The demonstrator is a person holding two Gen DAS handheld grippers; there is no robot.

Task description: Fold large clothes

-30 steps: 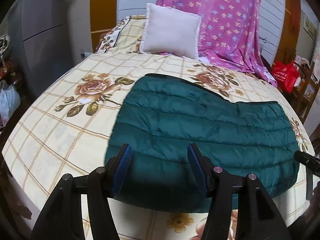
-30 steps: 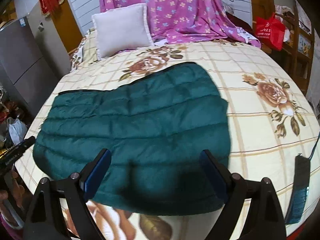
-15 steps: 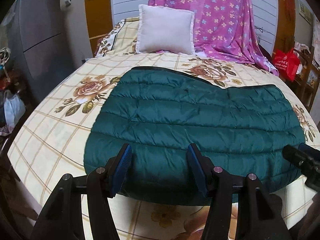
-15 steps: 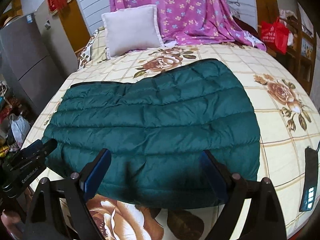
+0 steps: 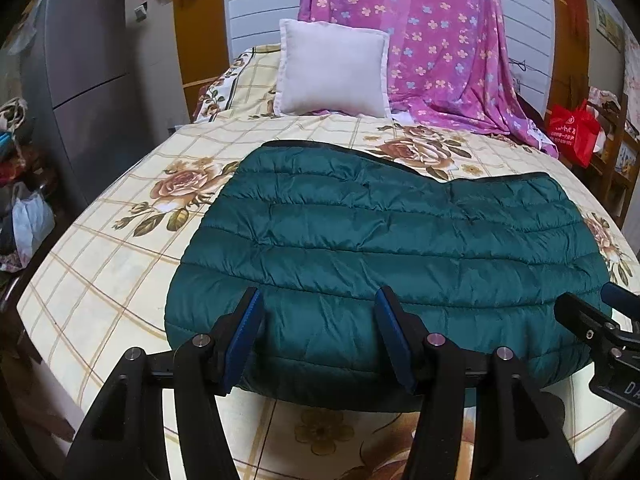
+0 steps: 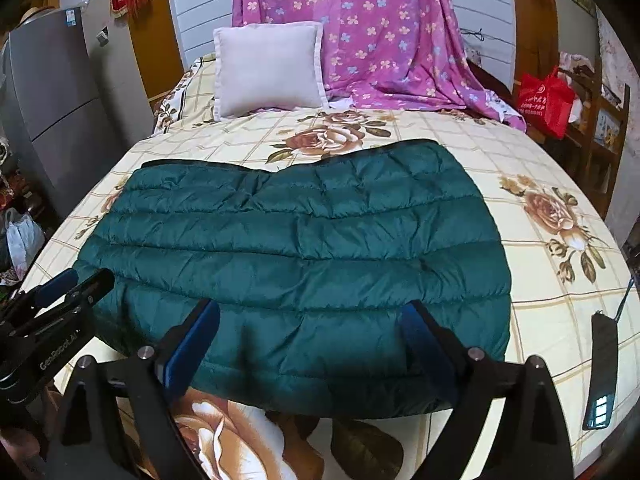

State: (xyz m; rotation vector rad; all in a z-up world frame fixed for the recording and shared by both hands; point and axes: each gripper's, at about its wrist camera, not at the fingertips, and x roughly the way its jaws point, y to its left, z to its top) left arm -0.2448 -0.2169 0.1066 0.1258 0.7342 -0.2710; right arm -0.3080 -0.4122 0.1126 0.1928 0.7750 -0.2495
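Note:
A dark green quilted down jacket (image 5: 384, 248) lies folded flat on the floral bedsheet (image 5: 112, 264); it also shows in the right wrist view (image 6: 304, 248). My left gripper (image 5: 318, 332) is open and empty, hovering over the jacket's near left edge. My right gripper (image 6: 312, 344) is open wide and empty, over the jacket's near edge. The right gripper shows at the right of the left wrist view (image 5: 600, 320). The left gripper shows at the left of the right wrist view (image 6: 60, 300).
A white pillow (image 5: 334, 76) and a pink flowered blanket (image 5: 432, 40) lie at the head of the bed. A black phone (image 6: 602, 372) lies on the sheet at right. A grey fridge (image 5: 84, 80) stands left; a red bag (image 5: 572, 132) sits right.
Both grippers have pulled back toward the foot of the bed and risen a little, so more of the jacket shows. The jaws stay open. The jacket has not moved.

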